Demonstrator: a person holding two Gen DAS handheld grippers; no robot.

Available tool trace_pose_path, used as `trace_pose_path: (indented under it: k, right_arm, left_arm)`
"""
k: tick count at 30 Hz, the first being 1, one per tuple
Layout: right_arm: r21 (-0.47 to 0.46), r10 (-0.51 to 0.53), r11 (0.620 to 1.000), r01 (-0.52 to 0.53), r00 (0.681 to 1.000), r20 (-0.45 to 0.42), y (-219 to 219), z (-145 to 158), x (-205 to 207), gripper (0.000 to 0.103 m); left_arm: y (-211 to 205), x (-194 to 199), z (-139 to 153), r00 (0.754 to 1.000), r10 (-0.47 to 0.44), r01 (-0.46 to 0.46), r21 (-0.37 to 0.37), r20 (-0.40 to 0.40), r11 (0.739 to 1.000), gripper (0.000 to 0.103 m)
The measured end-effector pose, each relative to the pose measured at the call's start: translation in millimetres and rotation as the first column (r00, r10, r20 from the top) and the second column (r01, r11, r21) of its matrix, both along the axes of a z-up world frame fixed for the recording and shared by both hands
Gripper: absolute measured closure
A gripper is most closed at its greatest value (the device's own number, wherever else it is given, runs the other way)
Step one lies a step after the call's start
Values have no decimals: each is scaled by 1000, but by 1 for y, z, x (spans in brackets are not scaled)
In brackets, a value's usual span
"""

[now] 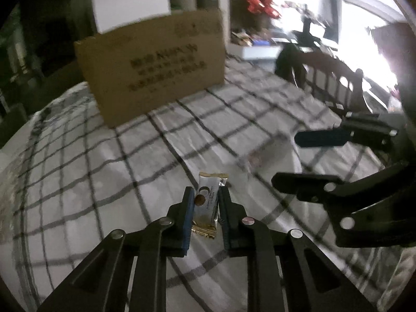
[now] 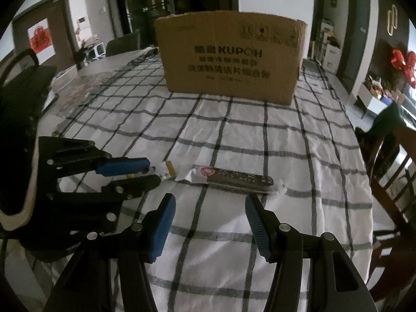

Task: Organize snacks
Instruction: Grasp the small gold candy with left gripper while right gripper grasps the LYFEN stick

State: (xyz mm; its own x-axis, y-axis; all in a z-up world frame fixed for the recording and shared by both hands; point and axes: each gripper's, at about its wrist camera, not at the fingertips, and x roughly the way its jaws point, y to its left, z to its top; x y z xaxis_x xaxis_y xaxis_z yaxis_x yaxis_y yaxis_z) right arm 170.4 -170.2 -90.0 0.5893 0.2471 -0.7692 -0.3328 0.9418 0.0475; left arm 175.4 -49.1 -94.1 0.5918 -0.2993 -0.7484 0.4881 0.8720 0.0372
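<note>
My left gripper (image 1: 206,197) is shut on a small white-and-gold snack packet (image 1: 209,202), held upright above the checked tablecloth. In the right wrist view the left gripper (image 2: 153,174) is at the left with the packet's gold end (image 2: 170,169) sticking out. My right gripper (image 2: 210,208) is open and empty, just in front of a long dark-and-white snack bar (image 2: 234,178) lying flat on the cloth. The right gripper (image 1: 286,160) also shows open at the right of the left wrist view. A cardboard box (image 2: 230,57) stands at the far side of the table.
The table has a white checked cloth (image 2: 234,130). Wooden chairs (image 2: 390,171) stand along the right edge. A dark chair (image 2: 122,43) and a patterned mat (image 2: 83,91) are at the far left. The box also shows in the left wrist view (image 1: 153,65).
</note>
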Motion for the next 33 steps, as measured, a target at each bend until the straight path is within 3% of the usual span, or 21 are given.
trace_pose_path:
  k: [5,10,15,19,23,26,29,33]
  right_arm:
    - [6,90,996,-90,996,-2,-9,5,10,46]
    - [-42,238,970,-239,971,-33,-12,3,27,47]
    - [-123,413,900,-418,908,-63,-3,3,42,47]
    - [-135,538,821,-555,831,-143,7,-4,57,53]
    - [-127,599,769,-627,775,-202,14,-12,67,58]
    - [-129,618,747,-652,753,-228,17,-19,70,61]
    - [-106,624,744,-659,743,-240,16,-22,71,68]
    - [-69,595,778,-624,768,-236,12,-22,75,76]
  left_arm:
    - [-4,-9,16,992,116,-114,-51,49,992,83]
    - [-13,-8,18,979,201,-198,-95,24,976,83]
    - [-20,-5,17,962,271,-268,-114,13,957,83]
    - [-19,-6,16,934,357,-352,-126,17,927,83]
    - [-23,-7,13,931,365,-361,-121,11,925,83]
    - [-21,-4,11,927,375,-372,-119,-1,921,83]
    - [-19,-1,11,922,386,-384,-123,-10,915,83]
    - [-18,-1,13,919,394,-391,-125,-2,912,83]
